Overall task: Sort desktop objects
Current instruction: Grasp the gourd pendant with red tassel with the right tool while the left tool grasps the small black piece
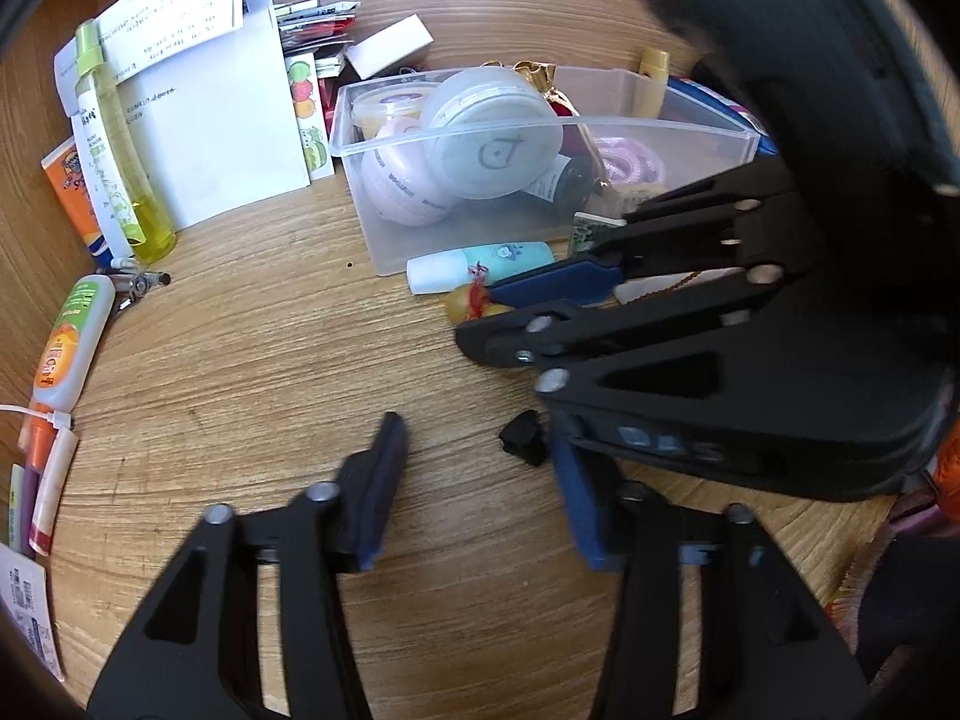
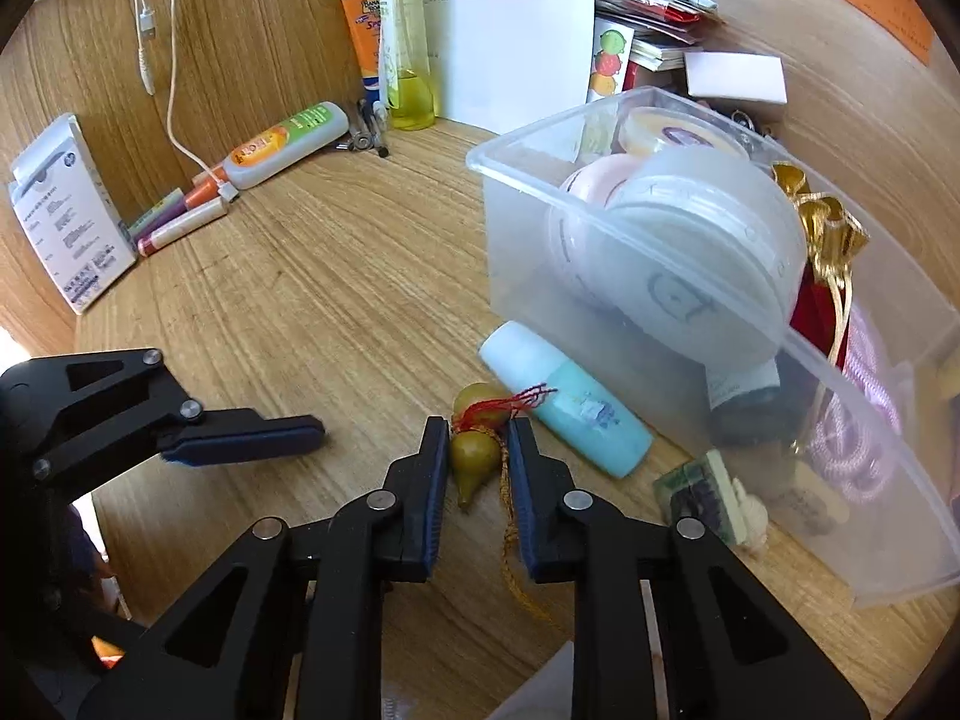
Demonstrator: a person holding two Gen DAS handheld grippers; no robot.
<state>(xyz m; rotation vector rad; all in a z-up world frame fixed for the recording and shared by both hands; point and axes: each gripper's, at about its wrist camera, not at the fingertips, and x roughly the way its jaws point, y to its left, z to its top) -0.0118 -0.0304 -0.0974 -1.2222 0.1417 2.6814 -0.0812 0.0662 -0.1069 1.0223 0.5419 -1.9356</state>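
Observation:
A small olive gourd charm [image 2: 474, 459] with a red tassel and gold cord lies on the wooden desk, between the fingers of my right gripper [image 2: 478, 429], whose jaws stand narrowly apart on either side of it. It also shows in the left wrist view [image 1: 471, 303], under the right gripper [image 1: 480, 315]. A pale blue bottle [image 2: 570, 405] lies beside it against a clear plastic box [image 2: 606, 228] that holds round jars and a pink cord. My left gripper [image 1: 474, 441] is open and empty above bare desk; one of its fingers [image 2: 252, 435] shows at the left.
Along the back wall stand a yellow bottle [image 2: 411, 69], an orange sunscreen tube [image 2: 363, 30] and white papers [image 2: 516, 42]. A glue bottle [image 2: 282, 147], pens, a white cable [image 2: 171, 90] and a white carton [image 2: 66, 216] lie at left. A small black object [image 1: 525, 438] lies on the desk.

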